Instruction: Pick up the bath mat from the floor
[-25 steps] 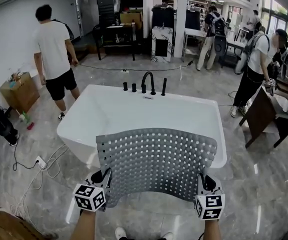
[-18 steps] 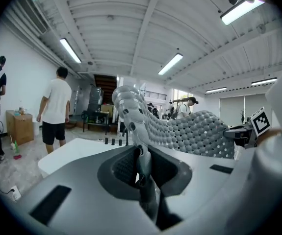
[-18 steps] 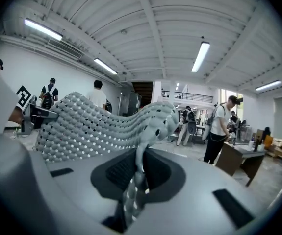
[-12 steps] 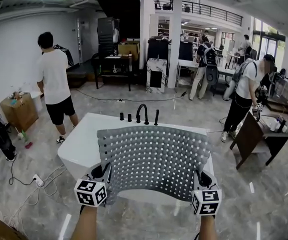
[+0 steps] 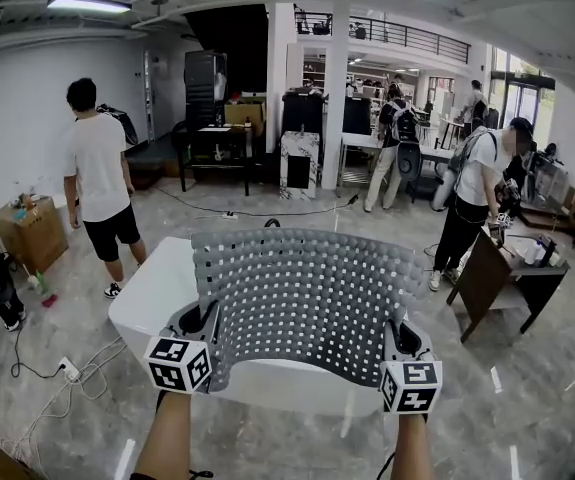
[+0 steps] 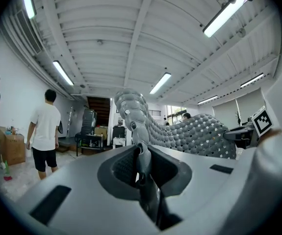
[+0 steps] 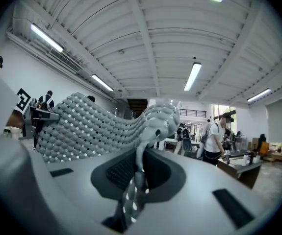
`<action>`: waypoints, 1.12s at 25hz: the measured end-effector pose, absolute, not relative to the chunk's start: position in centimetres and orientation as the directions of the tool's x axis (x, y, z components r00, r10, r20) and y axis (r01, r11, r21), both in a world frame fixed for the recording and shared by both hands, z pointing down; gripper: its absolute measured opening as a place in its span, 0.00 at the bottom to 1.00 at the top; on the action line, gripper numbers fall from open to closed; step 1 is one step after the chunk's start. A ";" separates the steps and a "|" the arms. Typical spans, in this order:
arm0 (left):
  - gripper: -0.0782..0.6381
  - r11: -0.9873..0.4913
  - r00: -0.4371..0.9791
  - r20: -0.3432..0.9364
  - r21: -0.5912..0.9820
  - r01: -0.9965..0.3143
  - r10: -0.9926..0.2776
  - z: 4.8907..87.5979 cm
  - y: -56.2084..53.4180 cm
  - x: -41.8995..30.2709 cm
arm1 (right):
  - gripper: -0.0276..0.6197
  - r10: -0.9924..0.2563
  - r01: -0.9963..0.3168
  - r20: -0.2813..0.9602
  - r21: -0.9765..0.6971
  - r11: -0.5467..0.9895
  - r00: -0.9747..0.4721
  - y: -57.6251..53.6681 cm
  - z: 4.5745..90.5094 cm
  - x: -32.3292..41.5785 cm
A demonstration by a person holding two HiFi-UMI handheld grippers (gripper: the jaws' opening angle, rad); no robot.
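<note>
1. bath mat (image 5: pixel 307 298): soft grey rubbery stuff, matt, knobbly, full of holes
2. bathtub (image 5: pixel 152 290): white, smooth, pretty glossy
3. floor (image 5: pixel 527 408): grey marble look, polished shiny
4. left gripper (image 6: pixel 140 153) and right gripper (image 7: pixel 139 163): matt grey plastic shells

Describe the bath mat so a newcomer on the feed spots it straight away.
Find the big white bathtub at the centre of the head view. In front of it a grey sheet is held up by the left hand-held gripper and the right hand-held gripper, each shut on a lower corner. That is the bath mat: the only flexible, curved thing there, covered in rows of small holes.
</note>
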State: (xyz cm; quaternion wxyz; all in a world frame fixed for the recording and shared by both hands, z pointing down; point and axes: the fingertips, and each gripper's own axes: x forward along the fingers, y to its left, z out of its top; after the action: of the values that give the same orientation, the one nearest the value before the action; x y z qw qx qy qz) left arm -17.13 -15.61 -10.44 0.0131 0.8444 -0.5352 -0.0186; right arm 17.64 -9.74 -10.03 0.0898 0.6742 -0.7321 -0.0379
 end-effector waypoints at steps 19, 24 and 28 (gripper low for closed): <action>0.16 -0.425 0.424 -0.040 0.002 -0.905 -0.905 -11.3 -15.2 -17.8 | 0.12 -0.997 -0.981 0.053 0.180 0.067 -0.059 -9.8 -11.0 16.8; 0.16 -0.422 0.422 -0.045 0.003 -0.906 -0.906 -11.1 -14.9 -18.1 | 0.12 -0.997 -0.981 0.048 0.183 0.064 -0.056 -9.6 -11.1 16.6; 0.16 -0.431 0.430 -0.047 0.004 -0.902 -0.901 -11.1 -14.6 -18.1 | 0.12 -0.997 -0.980 0.047 0.189 0.066 -0.058 -9.4 -11.4 16.6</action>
State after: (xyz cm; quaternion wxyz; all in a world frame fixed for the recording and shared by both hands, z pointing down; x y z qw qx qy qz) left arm -18.08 -14.64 -11.08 -0.0106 0.8456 -0.5333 -0.0210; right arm 16.59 -9.36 -11.42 0.0823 0.6815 -0.7253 -0.0532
